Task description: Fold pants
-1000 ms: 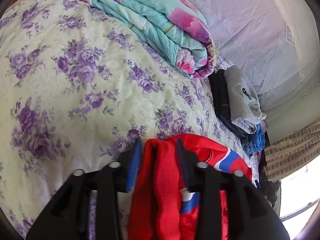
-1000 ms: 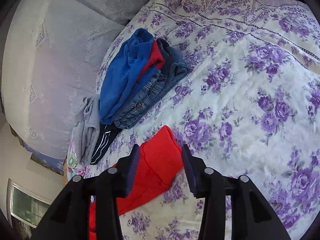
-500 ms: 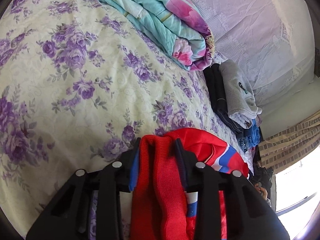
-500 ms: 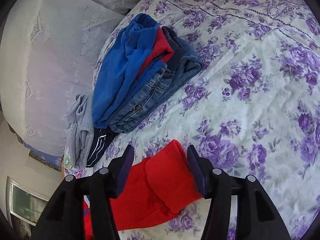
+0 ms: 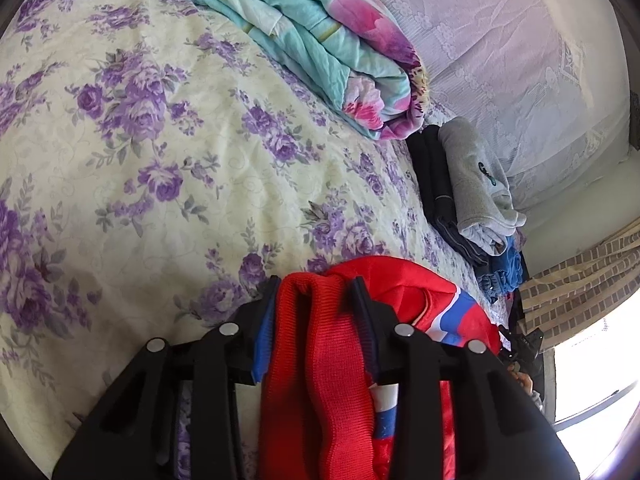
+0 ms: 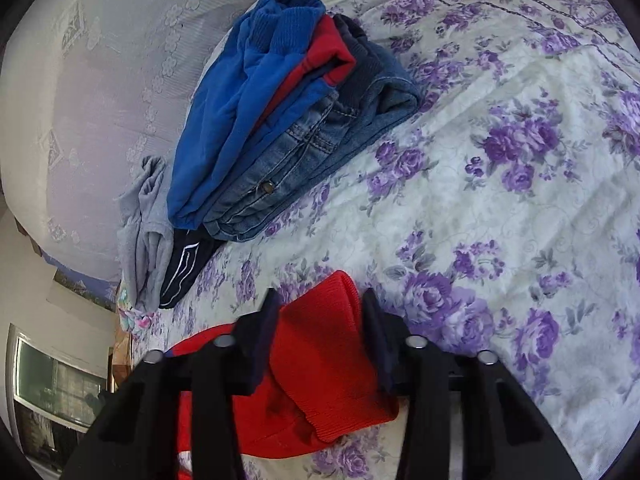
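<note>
Our left gripper (image 5: 316, 284) clamps the ribbed waistband of the red pants (image 5: 320, 380). Our right gripper (image 6: 318, 300) has just closed onto their red cuff (image 6: 324, 344). The pants lie on the floral bed (image 6: 500, 220). Farther off sit stacked folded clothes (image 6: 280, 120) and a quilt (image 5: 312, 28).

Left wrist view: fisheye cam mounted behind left gripper (image 5: 316, 292), looking fwd along its fingers, tilted down at the bed (image 5: 168, 168), close to the cover; faces the folded quilt (image 5: 320, 40) at the far edge; right wrist view: same mount behind right gripper (image 6: 318, 304), also tilted down, close. Shared: red pants (image 5: 320, 360) in the foreground of both, stacked clothes (image 6: 280, 120) by the bed's edge, lace-covered surface (image 6: 80, 80) beyond.
</note>
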Demonstrator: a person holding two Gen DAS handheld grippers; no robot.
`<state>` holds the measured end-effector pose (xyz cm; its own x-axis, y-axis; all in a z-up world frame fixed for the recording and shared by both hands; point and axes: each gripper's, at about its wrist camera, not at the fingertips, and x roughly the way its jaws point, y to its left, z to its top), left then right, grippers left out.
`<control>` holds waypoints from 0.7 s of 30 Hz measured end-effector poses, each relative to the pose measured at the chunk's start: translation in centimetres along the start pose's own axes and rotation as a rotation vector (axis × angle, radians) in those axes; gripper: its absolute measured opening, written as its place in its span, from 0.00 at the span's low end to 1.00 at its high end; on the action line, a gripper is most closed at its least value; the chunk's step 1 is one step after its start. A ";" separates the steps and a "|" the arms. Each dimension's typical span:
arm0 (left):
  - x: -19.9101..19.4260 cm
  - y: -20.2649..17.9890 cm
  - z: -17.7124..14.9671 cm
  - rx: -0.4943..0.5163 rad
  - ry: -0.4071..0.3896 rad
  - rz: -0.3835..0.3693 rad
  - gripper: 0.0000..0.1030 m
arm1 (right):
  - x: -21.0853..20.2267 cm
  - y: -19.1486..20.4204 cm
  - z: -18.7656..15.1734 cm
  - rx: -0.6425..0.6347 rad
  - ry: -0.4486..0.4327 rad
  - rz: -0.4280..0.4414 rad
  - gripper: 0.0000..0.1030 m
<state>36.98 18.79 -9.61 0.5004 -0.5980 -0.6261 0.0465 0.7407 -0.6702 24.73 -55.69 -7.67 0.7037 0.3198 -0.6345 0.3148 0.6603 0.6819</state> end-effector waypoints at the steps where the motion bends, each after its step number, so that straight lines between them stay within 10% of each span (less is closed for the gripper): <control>1: -0.1 -0.1 0.0 0.009 -0.003 -0.001 0.24 | -0.1 0.2 0.0 -0.009 -0.001 -0.008 0.16; 13: -5.5 -4.2 -0.2 0.110 -0.117 -0.093 0.12 | -7.6 4.7 -1.2 -0.131 -0.121 0.028 0.06; 21: -12.2 -4.3 -7.1 0.179 -0.151 -0.168 0.12 | -15.5 3.2 -9.4 -0.211 -0.203 0.080 0.06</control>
<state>24.49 20.71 -1.90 0.5951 -0.6746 -0.4368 0.2851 0.6853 -0.6701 8.81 -52.13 0.93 0.8404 0.2487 -0.4815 0.1286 0.7716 0.6230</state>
